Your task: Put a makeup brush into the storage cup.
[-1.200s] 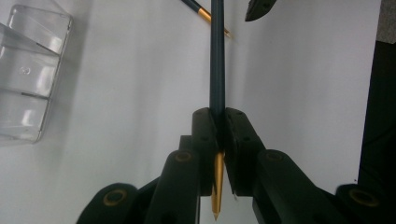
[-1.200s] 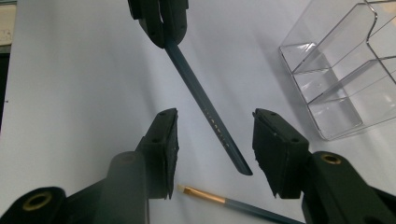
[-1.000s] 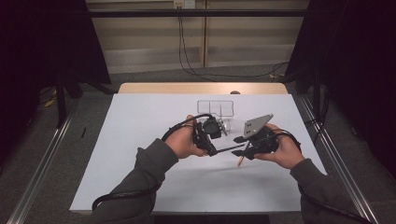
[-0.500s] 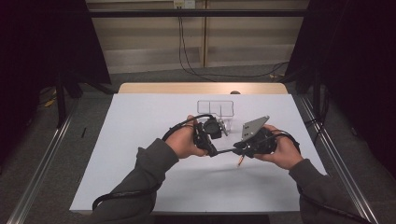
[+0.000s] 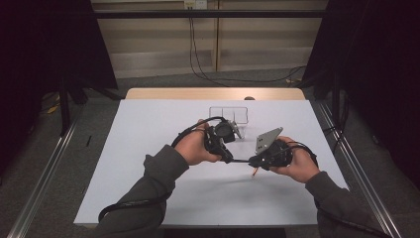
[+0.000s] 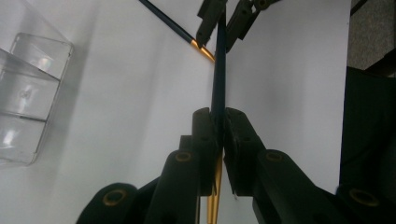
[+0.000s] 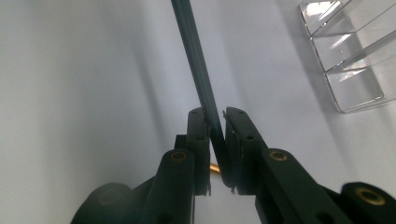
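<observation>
- The left claw [image 6: 219, 123] is clenched on a thin dark rod with a gold end [image 6: 218, 84]; the pads pinch it near the middle, and the gold tip pokes out below the jaws.
- The right claw [image 7: 215, 128] has just been closing, with the same rod [image 7: 198, 70] between its pads; it now looks clamped on it, though the blur near the pads leaves contact a little unsure.
- In the high view the rod [image 5: 240, 160] spans the gap between the two claws, held level above the white surface [image 5: 148, 129].
- It is likely light, stiff and smooth, so it may slide or twist in a pinch; gripping well apart along the shaft, not at the gold tips, should steady it.
- A second dark stick with a gold section [image 6: 180, 31] shows beyond the far claw.
- A clear plastic organiser with three compartments [image 5: 228, 115] sits on the surface just beyond the hands; its compartments appear empty.
</observation>
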`<state>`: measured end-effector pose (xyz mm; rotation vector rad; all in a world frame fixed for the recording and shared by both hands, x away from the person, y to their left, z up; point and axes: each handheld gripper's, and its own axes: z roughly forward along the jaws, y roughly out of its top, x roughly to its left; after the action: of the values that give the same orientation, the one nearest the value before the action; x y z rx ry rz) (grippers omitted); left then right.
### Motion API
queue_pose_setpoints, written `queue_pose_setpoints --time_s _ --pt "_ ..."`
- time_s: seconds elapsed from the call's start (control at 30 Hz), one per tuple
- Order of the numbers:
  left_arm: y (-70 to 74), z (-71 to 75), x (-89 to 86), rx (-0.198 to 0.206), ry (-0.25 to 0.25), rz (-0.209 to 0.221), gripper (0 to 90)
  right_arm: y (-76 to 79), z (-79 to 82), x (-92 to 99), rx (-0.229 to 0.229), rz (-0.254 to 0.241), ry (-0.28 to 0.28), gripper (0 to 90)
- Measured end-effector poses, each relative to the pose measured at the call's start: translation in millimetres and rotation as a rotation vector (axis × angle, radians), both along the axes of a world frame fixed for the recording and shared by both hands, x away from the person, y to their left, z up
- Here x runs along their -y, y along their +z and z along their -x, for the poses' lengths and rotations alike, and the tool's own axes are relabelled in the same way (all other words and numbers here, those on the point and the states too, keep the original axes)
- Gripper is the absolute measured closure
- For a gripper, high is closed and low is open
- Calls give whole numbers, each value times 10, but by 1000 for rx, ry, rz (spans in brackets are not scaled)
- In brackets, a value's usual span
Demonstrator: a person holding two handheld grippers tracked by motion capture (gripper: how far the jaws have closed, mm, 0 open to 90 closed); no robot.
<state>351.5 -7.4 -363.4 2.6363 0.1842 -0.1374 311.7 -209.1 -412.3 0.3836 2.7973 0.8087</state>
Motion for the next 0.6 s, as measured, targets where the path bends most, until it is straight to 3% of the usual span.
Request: queue_pose_setpoints --time_s 0.27,0.37,0.6 --pt "-10 -72 -65 9 11 12 814 -34 38 -44 -14 -1 34 856" --pt "-29 -89 -89 9 30 37 805 -39 33 -48 -21 -9 33 858" --pt "-49 -152 -180 23 123 102 627 -36 23 -5 -23 -19 9 858"
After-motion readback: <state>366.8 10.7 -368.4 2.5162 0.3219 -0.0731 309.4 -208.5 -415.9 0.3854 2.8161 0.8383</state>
